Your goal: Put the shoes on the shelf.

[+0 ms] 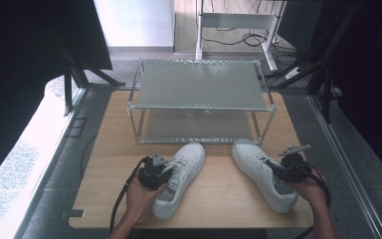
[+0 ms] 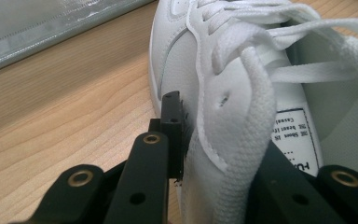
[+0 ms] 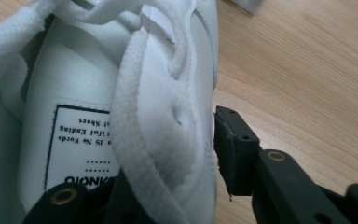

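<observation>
Sneakers [image 1: 179, 178] [image 1: 262, 172] lengthwise — toes toward rack [image 1: 199, 99], heels splayed outward.

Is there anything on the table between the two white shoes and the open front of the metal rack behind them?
Nothing visible: only bare table lies between the left shoe, the right shoe and the rack.

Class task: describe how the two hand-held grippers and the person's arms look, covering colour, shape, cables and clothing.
Both the left gripper and the right gripper are black, with two flat black jaws dotted with brass-ringed holes. A black cable trails from the left one. The right gripper carries a grey three-cornered plate. The forearms are bare, with no sleeves.
</observation>
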Demonstrator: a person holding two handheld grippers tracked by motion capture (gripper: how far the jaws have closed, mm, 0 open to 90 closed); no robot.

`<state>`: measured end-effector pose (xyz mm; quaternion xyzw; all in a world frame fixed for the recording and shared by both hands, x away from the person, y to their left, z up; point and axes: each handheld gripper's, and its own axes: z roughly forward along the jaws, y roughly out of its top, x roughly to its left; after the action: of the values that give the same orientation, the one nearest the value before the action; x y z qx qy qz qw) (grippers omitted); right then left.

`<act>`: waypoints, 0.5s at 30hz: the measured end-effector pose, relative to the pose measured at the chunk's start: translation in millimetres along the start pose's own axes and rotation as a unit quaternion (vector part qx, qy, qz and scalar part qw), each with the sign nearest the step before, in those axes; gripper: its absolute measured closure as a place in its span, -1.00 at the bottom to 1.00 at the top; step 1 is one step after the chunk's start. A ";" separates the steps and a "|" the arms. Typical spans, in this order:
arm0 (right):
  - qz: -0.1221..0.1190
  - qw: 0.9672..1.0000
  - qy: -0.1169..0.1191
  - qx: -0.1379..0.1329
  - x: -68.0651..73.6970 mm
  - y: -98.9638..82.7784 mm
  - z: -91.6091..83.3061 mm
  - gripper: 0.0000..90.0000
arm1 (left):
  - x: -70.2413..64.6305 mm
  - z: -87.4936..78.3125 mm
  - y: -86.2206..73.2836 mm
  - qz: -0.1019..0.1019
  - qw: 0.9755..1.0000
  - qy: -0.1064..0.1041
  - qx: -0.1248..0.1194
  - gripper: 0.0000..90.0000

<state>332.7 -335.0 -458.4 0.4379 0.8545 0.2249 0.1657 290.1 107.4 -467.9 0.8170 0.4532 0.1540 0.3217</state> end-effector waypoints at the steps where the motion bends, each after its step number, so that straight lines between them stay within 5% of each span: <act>1: -0.003 1.000 -0.001 0.001 0.3 0.4 1.6 0.64 | 0.2 0.0 -0.1 -0.001 1.000 -0.001 0.000 0.75; 15: 0.045 0.999 0.002 -0.004 -4.6 -1.8 6.1 0.89 | 5.1 -0.3 -3.0 -0.019 1.000 -0.012 -0.014 0.81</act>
<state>337.0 -338.2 -464.1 0.4751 0.8331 0.2366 0.1556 290.8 113.0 -469.9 0.8053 0.4627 0.1439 0.3418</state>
